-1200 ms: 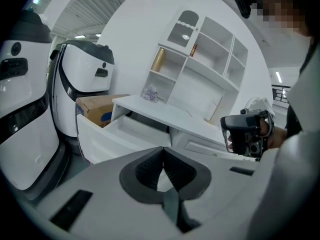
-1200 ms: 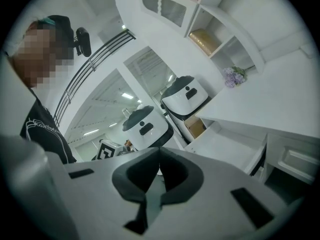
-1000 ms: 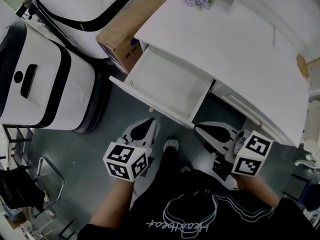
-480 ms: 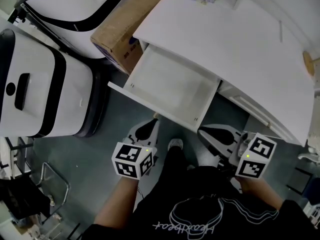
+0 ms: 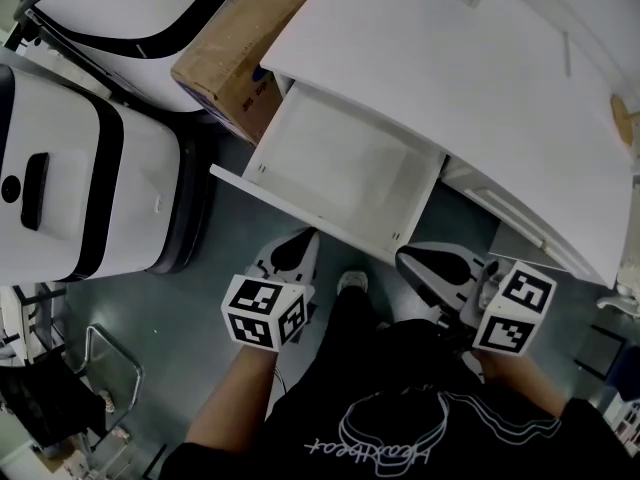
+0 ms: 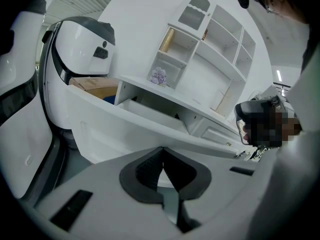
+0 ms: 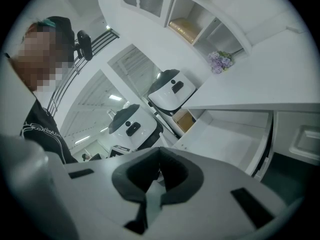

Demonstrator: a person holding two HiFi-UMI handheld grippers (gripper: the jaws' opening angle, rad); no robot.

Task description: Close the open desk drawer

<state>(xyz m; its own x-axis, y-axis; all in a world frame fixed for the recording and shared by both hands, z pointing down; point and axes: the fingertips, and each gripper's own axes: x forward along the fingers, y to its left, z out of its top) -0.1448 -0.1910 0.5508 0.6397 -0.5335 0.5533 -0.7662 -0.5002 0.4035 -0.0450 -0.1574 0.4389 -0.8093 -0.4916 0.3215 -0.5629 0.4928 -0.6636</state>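
White desk (image 5: 470, 78) with one drawer (image 5: 340, 163) pulled open. Two tools hover near its front: left gripper (image 5: 298, 246) and right gripper (image 5: 412, 261). Both have their jaws pressed together.

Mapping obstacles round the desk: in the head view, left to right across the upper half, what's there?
white-and-black rounded machine housing → brown cardboard box → open white desk drawer → tan wooden piece at the right edge. The white desktop spans too much of the width to place.
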